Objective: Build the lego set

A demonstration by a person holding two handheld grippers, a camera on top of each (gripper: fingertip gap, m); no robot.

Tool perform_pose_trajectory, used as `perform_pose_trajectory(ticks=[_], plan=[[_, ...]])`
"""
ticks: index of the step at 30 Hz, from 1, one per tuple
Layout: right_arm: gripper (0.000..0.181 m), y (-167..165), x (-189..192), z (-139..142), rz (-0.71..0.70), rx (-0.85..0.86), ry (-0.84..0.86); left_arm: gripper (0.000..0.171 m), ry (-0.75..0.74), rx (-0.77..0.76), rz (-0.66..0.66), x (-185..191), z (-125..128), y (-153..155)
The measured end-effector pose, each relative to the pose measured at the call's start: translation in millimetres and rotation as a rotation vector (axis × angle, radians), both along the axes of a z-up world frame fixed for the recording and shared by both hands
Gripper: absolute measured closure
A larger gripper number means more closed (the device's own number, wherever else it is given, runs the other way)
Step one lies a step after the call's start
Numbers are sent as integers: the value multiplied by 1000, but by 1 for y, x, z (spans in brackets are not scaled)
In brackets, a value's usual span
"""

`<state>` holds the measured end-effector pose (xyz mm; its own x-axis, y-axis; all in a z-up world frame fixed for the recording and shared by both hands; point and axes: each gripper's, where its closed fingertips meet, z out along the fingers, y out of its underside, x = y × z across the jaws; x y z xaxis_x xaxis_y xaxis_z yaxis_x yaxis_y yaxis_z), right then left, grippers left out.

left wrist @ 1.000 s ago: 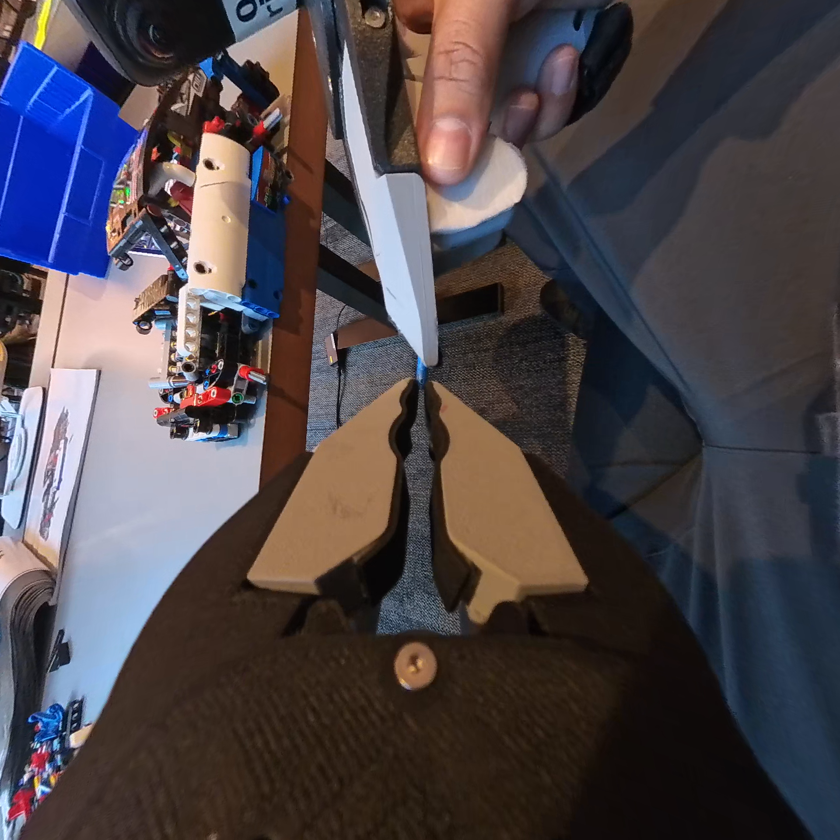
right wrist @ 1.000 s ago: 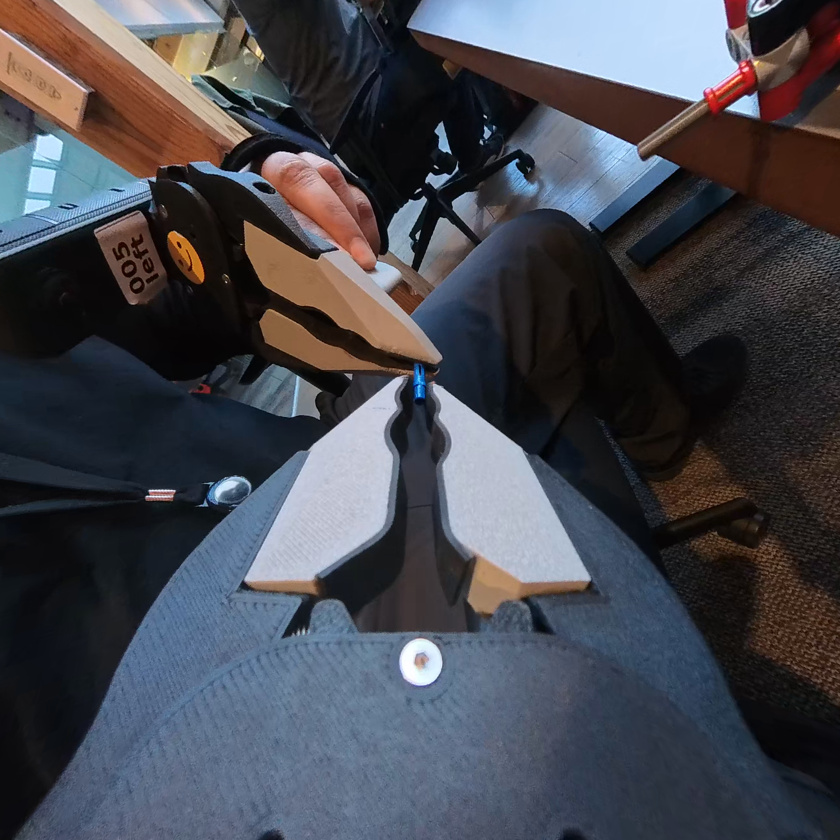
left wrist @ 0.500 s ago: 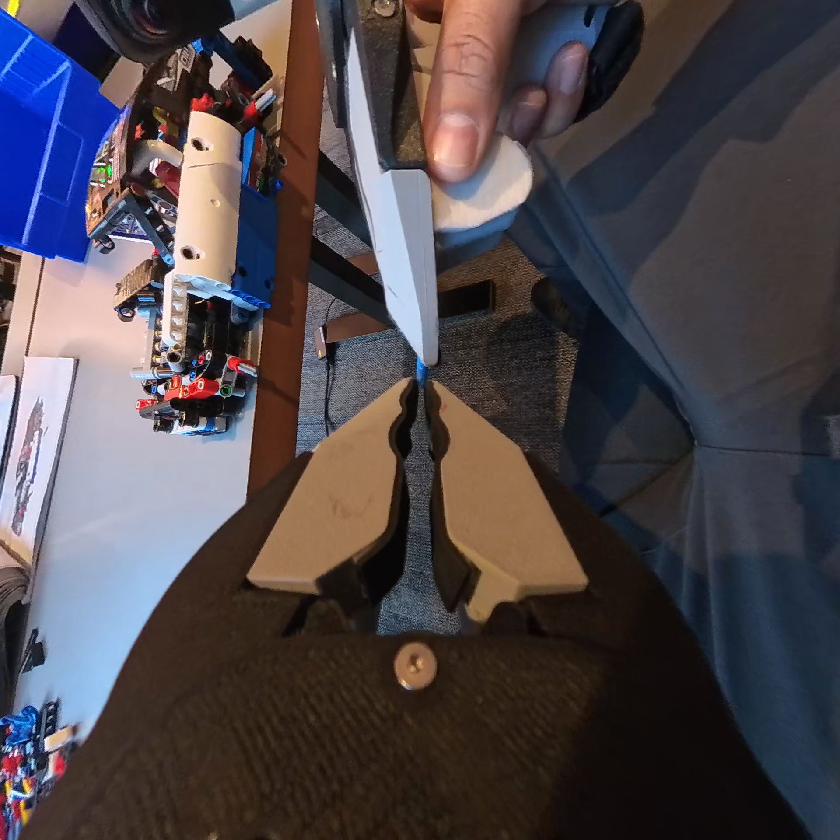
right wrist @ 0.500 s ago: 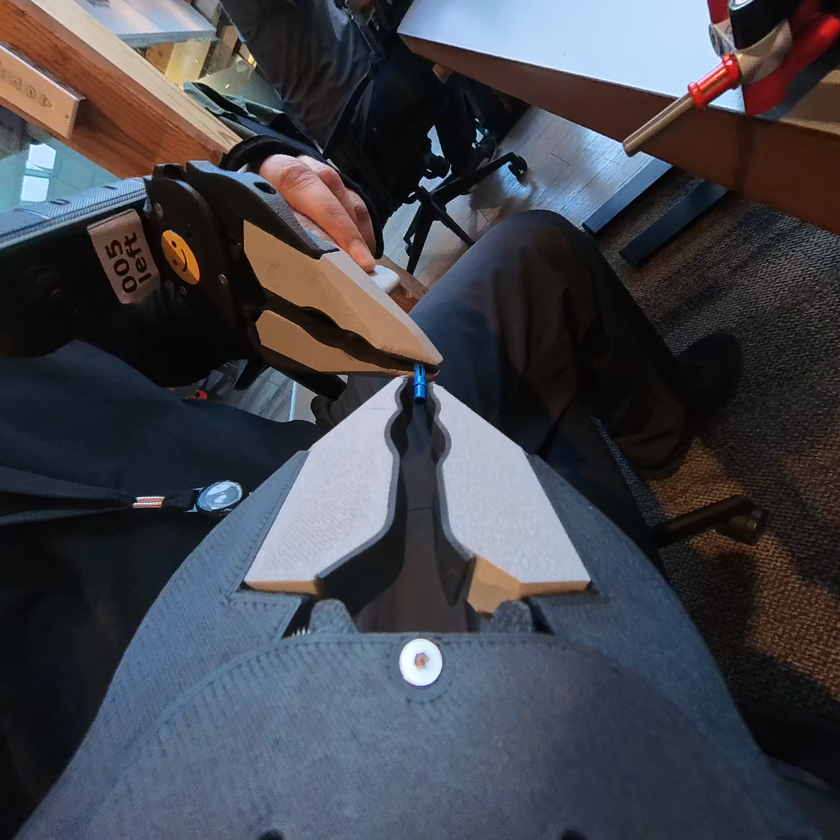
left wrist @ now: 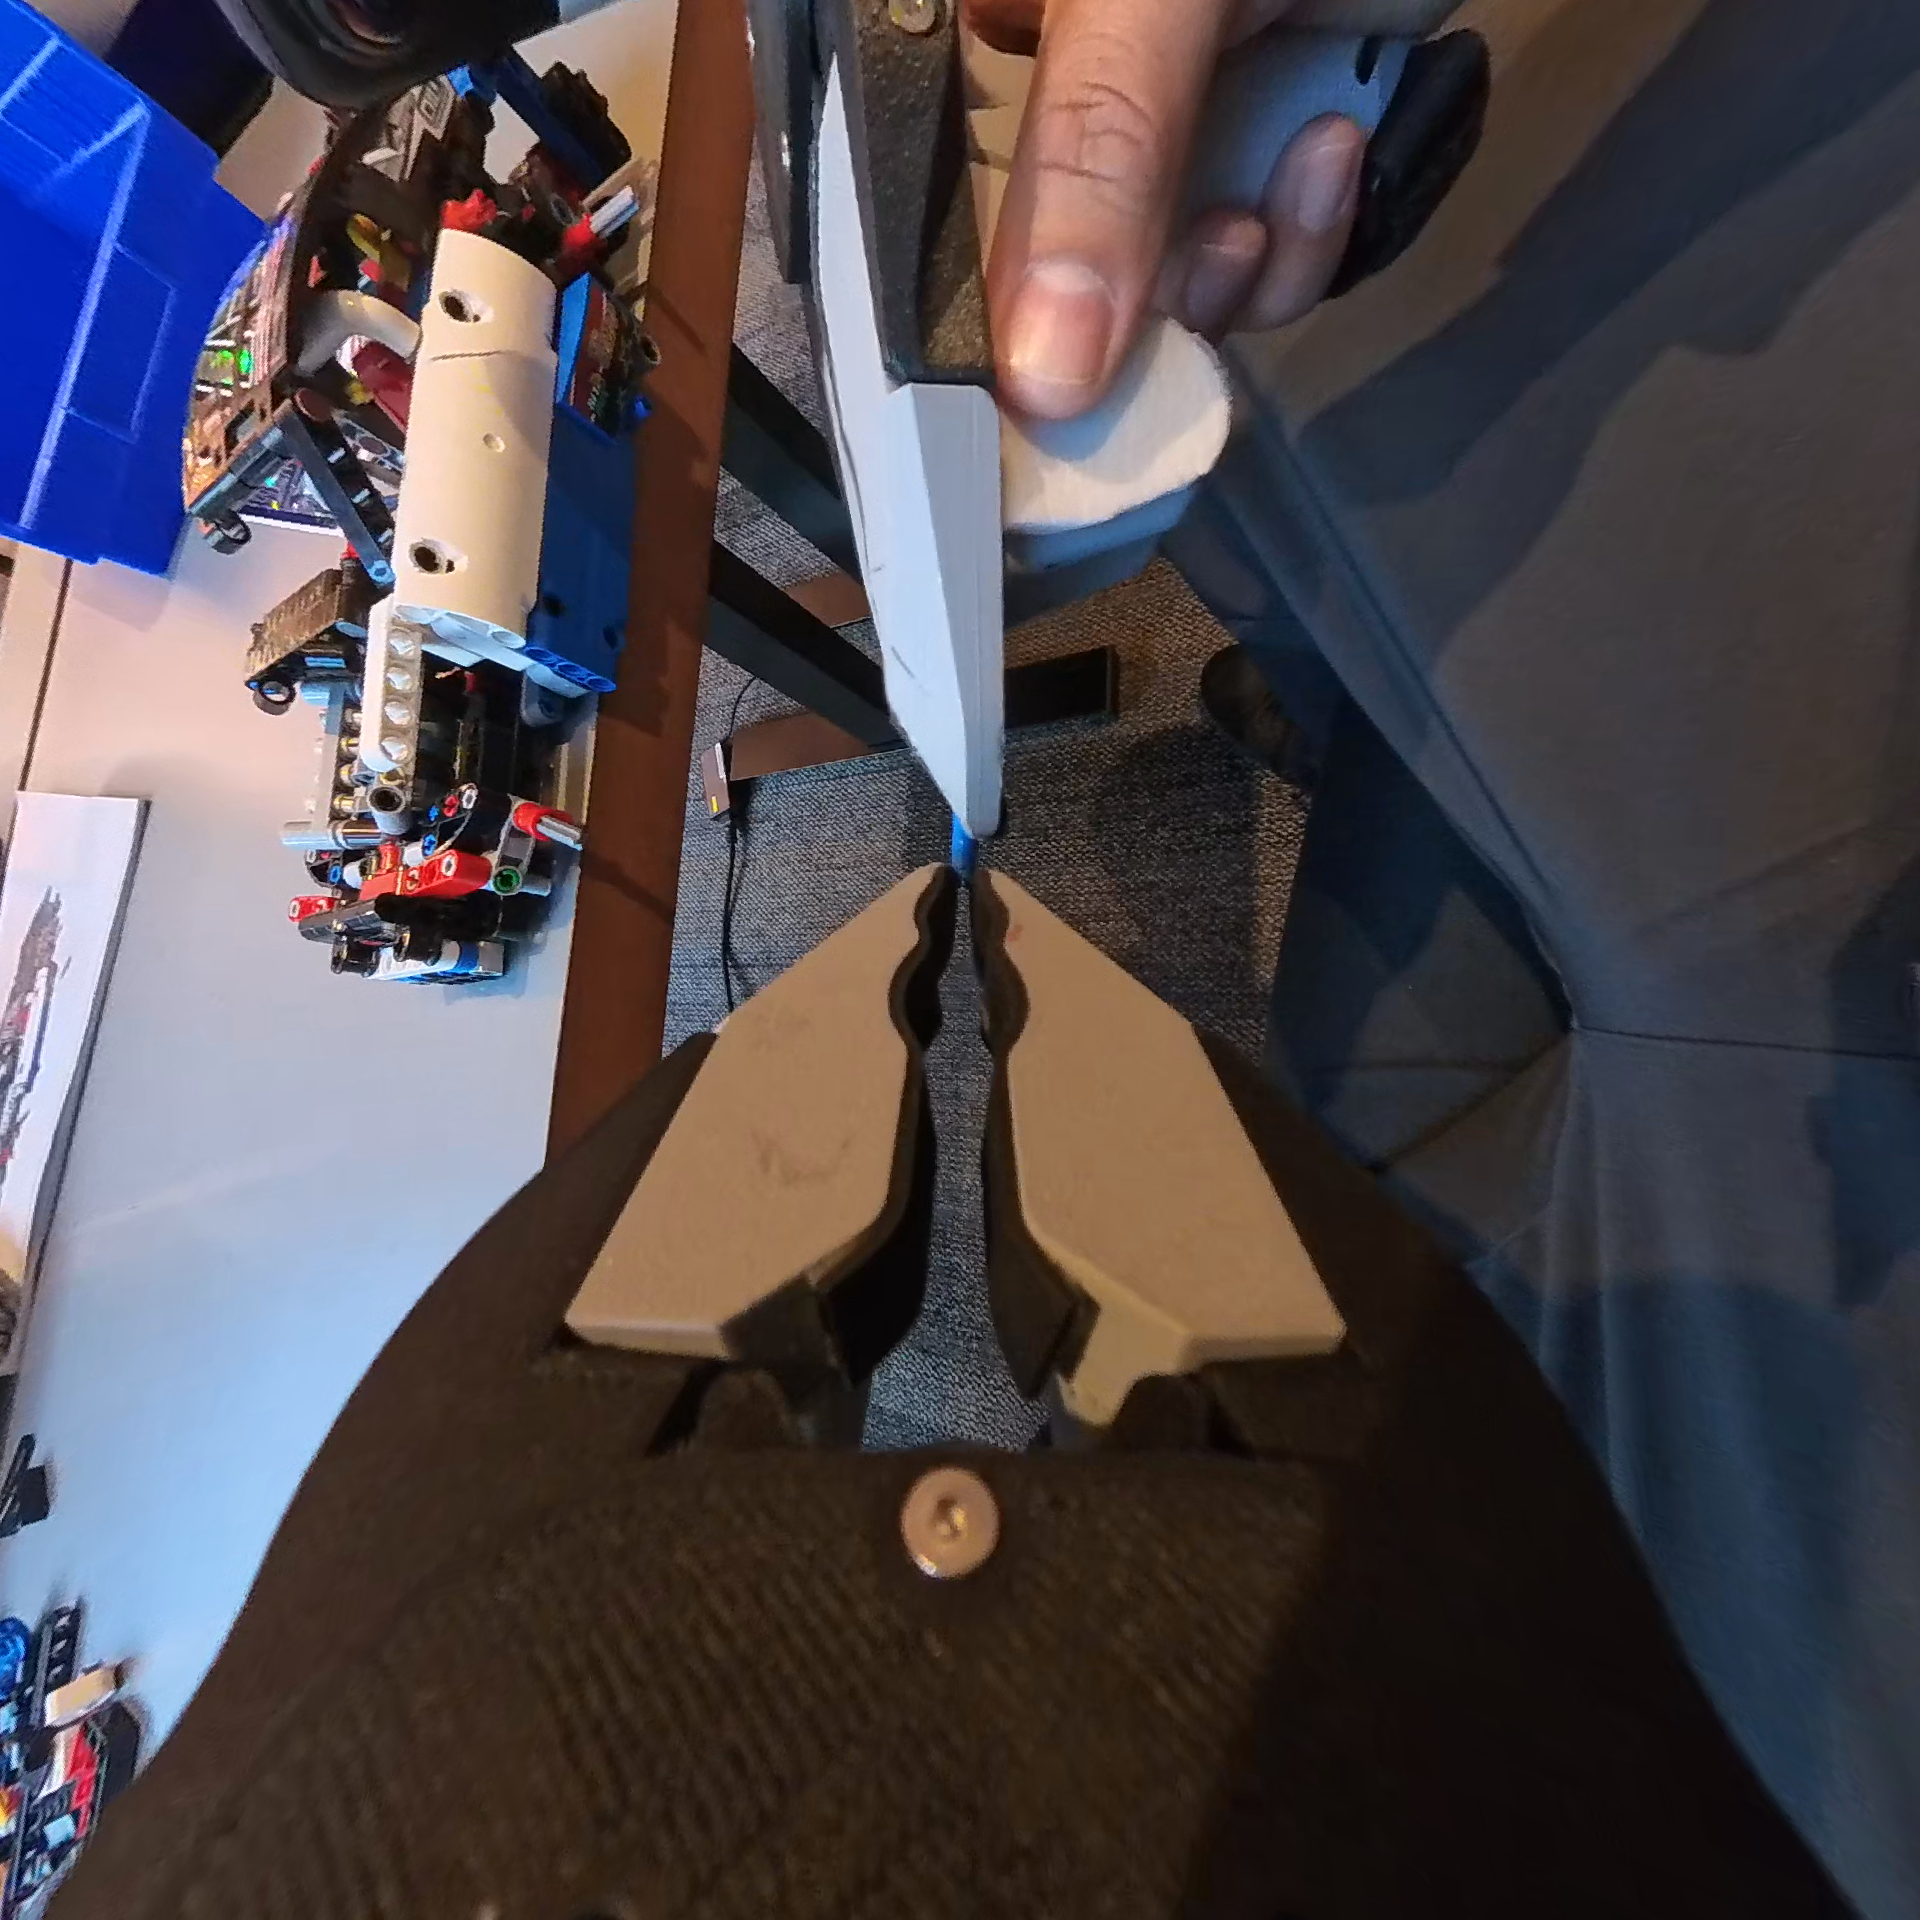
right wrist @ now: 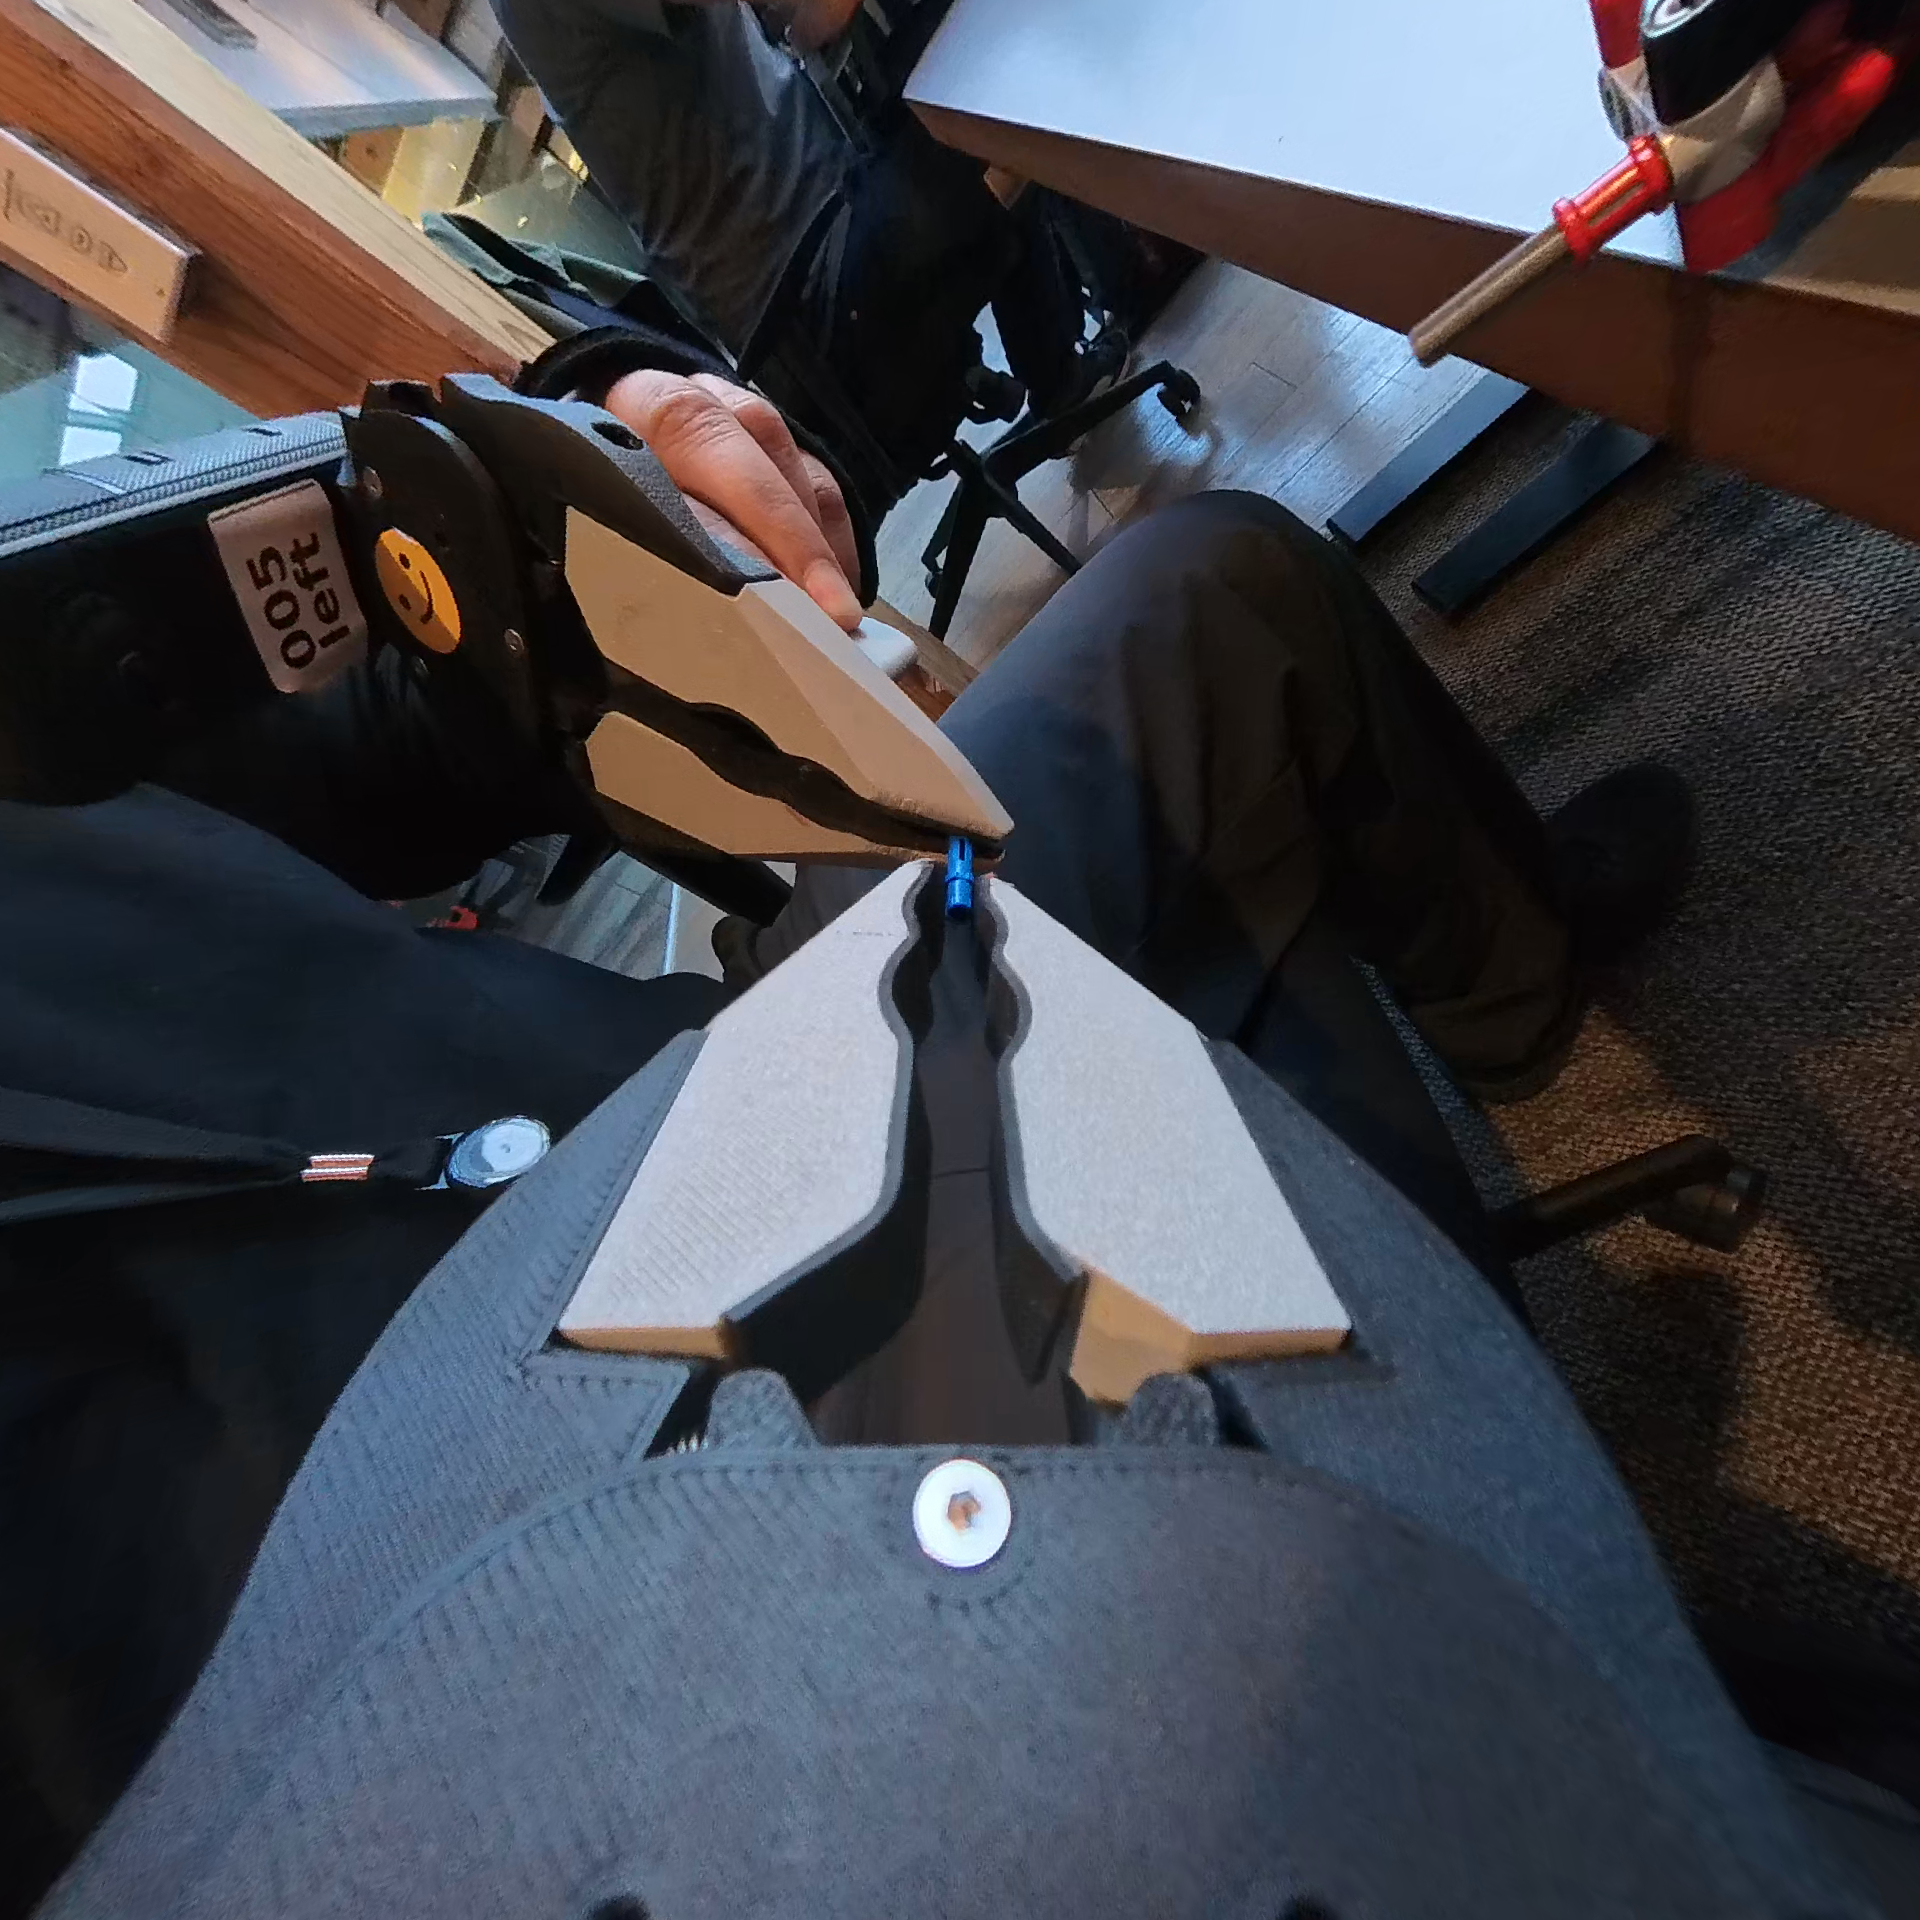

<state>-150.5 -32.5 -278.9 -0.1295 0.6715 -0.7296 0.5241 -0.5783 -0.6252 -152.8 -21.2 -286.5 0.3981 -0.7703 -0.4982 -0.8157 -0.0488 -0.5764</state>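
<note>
- small blue plastic lego pin (right wrist: 958,879), held in the air over the person's lap, off the table, between the two gripper tips
- left gripper (left wrist: 964,883): jaws narrow, tips pinched near the pin's end; in the right wrist view its tips close over the top end of the pin, so it looks like it is gripping it
- right gripper (right wrist: 954,891): jaws nearly closed, pin sits between the tips; cannot tell for sure whether it is clamping or just touching
- step, my read: a hand-over or re-grip of the pin between grippers, before fitting it to the model
- next move calls for one gripper to let go cleanly while the other keeps its pinch, then carrying the pin to the model; the pin is tiny and could drop to the grey carpet (left wrist: 1122,790)
- partly built lego vehicle with white, blue, black and red parts (left wrist: 447,540) on the white table with a brown edge (left wrist: 260,1143), left of the grippers, well apart from the pin
- blue plastic bin (left wrist: 83,312) far left on the table; contents not visible
- loose lego parts (left wrist: 52,1704) near left corner, blurred
</note>
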Motion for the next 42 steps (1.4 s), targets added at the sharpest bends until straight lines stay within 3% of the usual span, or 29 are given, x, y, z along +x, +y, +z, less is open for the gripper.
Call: perform_pose_trajectory(ticks=[9,16,20,21,23,26,29,32,38,42], plan=[[178,-1,1,-9,7,14,-34,170,-31,-45,-17,2,-10,-2],[178,3,1,-1,-9,6,-1,170,-117,-3,-24,4,-1,2],[178,3,1,1,-8,8,9,168,-207,-113,-5,6,0,-2],[178,4,2,3,-12,8,16,149,-233,-105,3,6,2,1],[178,8,3,10,-21,-5,44,141,-260,-120,5,4,4,1],[178,13,7,20,-32,-26,80,145,-273,-92,-35,5,15,-3],[178,7,10,33,-7,-47,112,171,-273,-2,-91,4,35,-8],[178,-4,10,47,32,-50,143,171,-315,68,-139,8,57,-18],[178,-19,8,57,77,-42,163,169,-311,79,-153,9,54,-21],[178,-17,10,61,71,-59,174,171,-360,134,-167,9,70,-24]])
